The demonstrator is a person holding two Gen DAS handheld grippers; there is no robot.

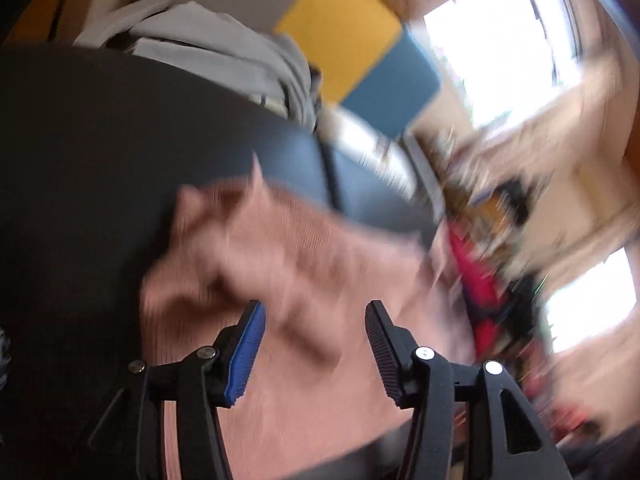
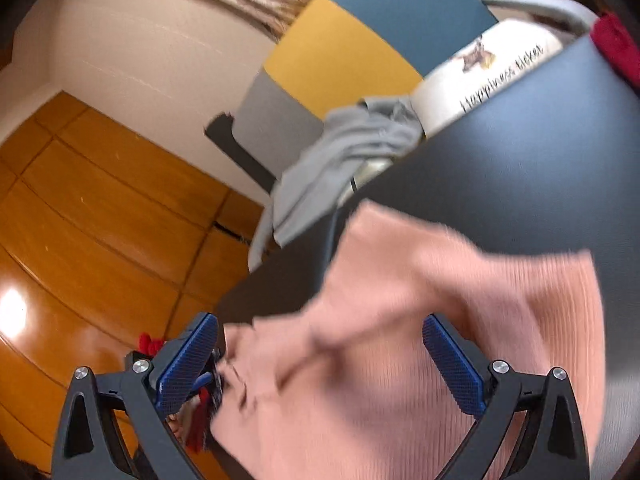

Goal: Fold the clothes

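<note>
Dark bench (image 1: 100, 152) fills most of the left wrist view, frame heavily motion-blurred. Pink ribbed garment (image 1: 288, 264) lies rumpled on it, one edge near the far side of the bench. My left gripper (image 1: 314, 344) hangs above the cloth with its fingers (image 1: 250, 354) spread wide and nothing between them; pink fabric shows through the gap, below. Grey clothing (image 1: 224, 52) is draped past the bench's far edge, in front of a yellow and blue panel (image 1: 340, 28).

Right wrist view: same garment (image 2: 460, 320) on the bench (image 2: 520, 152), bunched toward the near corner. My right gripper (image 2: 320, 360) also stands wide open, holding nothing, cloth beneath it. Grey clothing (image 2: 344, 156) hangs off the bench edge over an orange wooden floor (image 2: 100, 208). Beside it sits a white item (image 2: 480, 76) with printed script.
</note>
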